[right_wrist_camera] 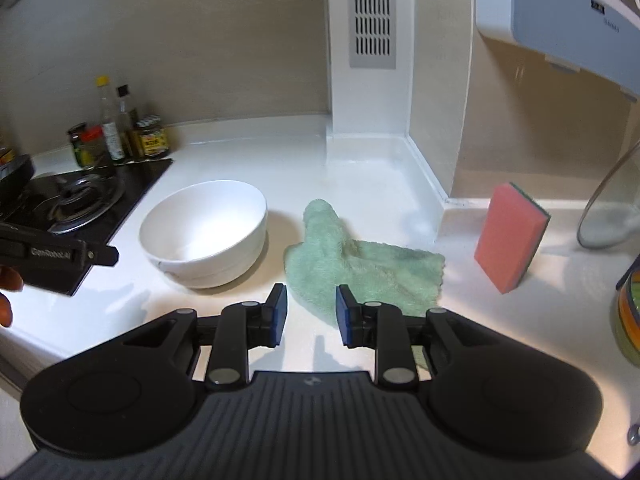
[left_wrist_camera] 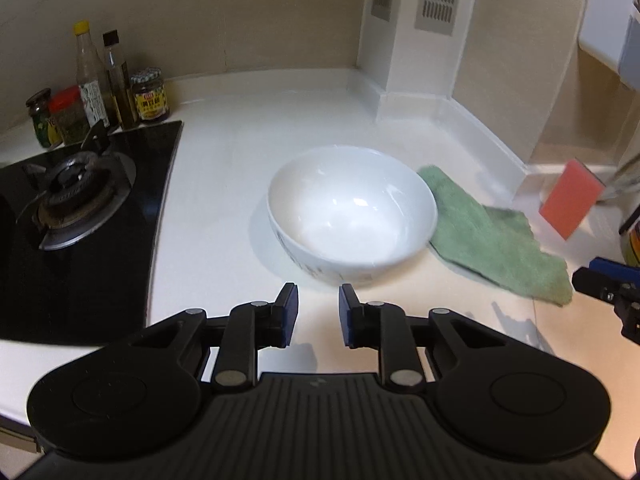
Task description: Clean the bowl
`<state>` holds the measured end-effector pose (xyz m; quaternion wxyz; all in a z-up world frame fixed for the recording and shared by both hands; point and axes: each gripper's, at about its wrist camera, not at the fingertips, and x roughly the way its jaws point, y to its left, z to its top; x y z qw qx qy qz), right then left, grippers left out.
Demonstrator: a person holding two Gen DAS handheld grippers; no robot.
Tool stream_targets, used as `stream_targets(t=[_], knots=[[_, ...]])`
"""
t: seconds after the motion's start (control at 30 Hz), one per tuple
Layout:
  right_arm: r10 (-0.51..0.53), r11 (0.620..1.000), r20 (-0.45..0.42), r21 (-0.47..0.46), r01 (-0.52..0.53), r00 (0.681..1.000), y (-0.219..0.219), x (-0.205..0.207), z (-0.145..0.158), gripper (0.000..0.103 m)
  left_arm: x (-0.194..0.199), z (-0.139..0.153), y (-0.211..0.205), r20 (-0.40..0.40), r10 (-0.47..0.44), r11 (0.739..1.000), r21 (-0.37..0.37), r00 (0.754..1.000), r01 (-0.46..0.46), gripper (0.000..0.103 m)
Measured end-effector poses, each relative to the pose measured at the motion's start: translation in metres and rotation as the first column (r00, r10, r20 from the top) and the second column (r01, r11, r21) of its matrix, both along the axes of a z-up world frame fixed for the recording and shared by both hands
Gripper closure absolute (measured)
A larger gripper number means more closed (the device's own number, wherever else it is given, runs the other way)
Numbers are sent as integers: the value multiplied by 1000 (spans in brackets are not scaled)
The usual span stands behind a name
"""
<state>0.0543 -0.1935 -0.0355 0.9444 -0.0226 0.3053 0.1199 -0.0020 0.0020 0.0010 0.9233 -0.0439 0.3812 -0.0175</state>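
A white bowl sits right side up on the white counter. It looks empty inside. A green cloth lies flat on the counter just to the right of the bowl, and one edge of the cloth touches the bowl or goes a little under it.

The left gripper hangs just above the counter, close in front of the bowl. Its two fingers are apart and hold nothing. The bowl is not between them.

The right gripper is over the near edge of the green cloth. Its two fingers are apart too, with nothing in them. I cannot tell if they touch the cloth.

A pink sponge with a green back stands up on its end, to the right of the cloth and near the wall. A black stove is on the left side of the counter. Some bottles and jars stand in a bunch behind the stove, by the wall. A clear glass lid leans at the far right.
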Motion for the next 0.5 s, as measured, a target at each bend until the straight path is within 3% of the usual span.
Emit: stream_targets(t=[0.13,0.3,0.5], knots=[[-9,1000,-9,6,9,1000,-5,-7,1,81,-7,4,5,7,10,1000,5,1000,-10,77],[-19,1000,-20,14,20,1000,-10,-15,3,81,-48,-1,-35,66,38,994,101,997,-44,77],[-32,999,-34,23,33,999,-17,-26,4,81,-55,3,-43,-19,28,997,76,999,-26,77]])
